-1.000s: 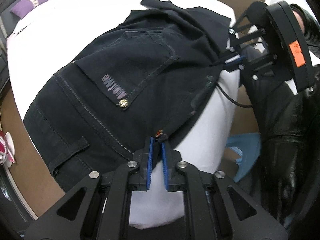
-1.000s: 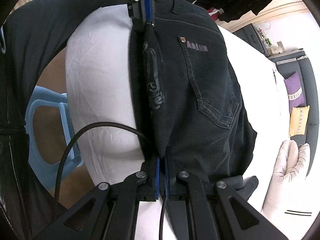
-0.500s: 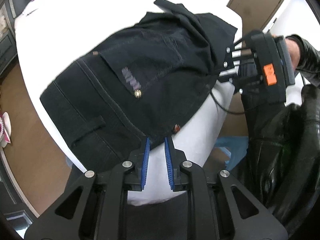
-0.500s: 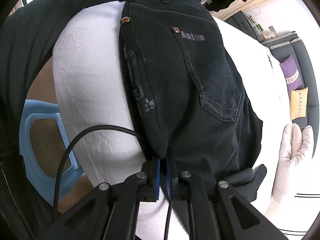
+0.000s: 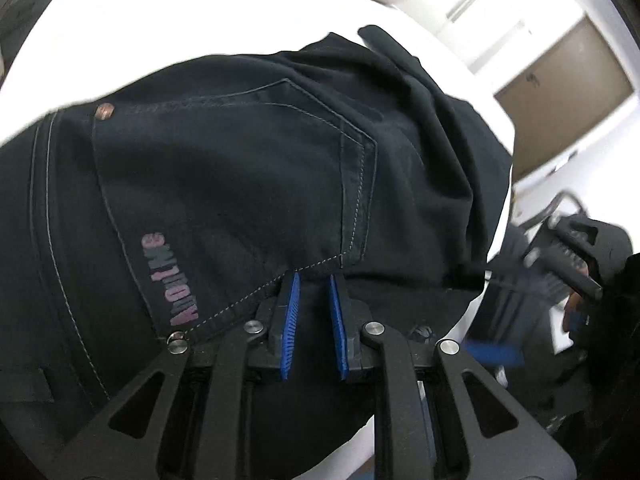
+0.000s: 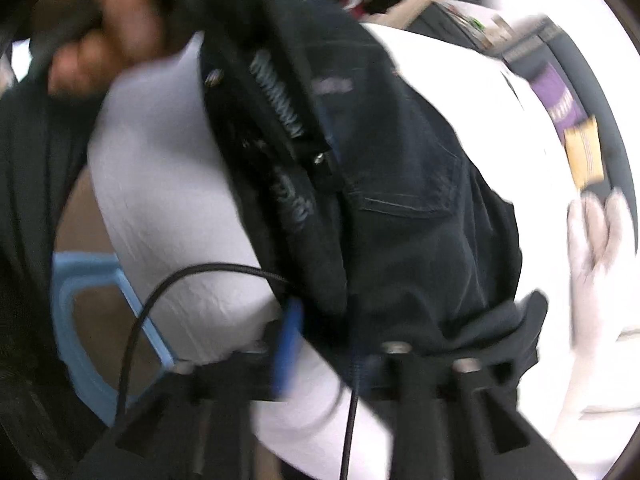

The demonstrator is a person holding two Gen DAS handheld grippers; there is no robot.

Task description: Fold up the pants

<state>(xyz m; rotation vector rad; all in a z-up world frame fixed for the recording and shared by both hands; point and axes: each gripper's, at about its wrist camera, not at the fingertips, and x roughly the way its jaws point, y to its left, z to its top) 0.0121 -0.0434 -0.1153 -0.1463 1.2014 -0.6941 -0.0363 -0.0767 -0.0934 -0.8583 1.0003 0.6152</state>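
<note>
Black jeans (image 5: 240,184) lie folded on the white bed (image 5: 200,12), back pocket with pink lettering facing up. My left gripper (image 5: 313,280) hovers low over the pocket's lower seam, its blue pads a narrow gap apart with nothing pinched. In the right wrist view, which is blurred, the jeans (image 6: 420,220) run along the bed edge. The right gripper (image 6: 340,320) has its jaws opening, with the folded end of the jeans loose between them. The left gripper's body (image 6: 280,100) shows at the top, held by a hand (image 6: 100,32). The right gripper (image 5: 560,264) appears blurred at the bed's right edge.
A light blue plastic stool (image 6: 80,320) stands on the floor beside the bed. A black cable (image 6: 160,300) loops over the sheet. Purple (image 6: 560,100) and yellow (image 6: 584,156) cushions and a white duvet (image 6: 600,280) lie on the far side. A brown door (image 5: 568,72) stands behind.
My left gripper let go of the jeans' edge and moved forward and down over the back pocket. The right gripper's jaws spread off the fold they were pinching.
</note>
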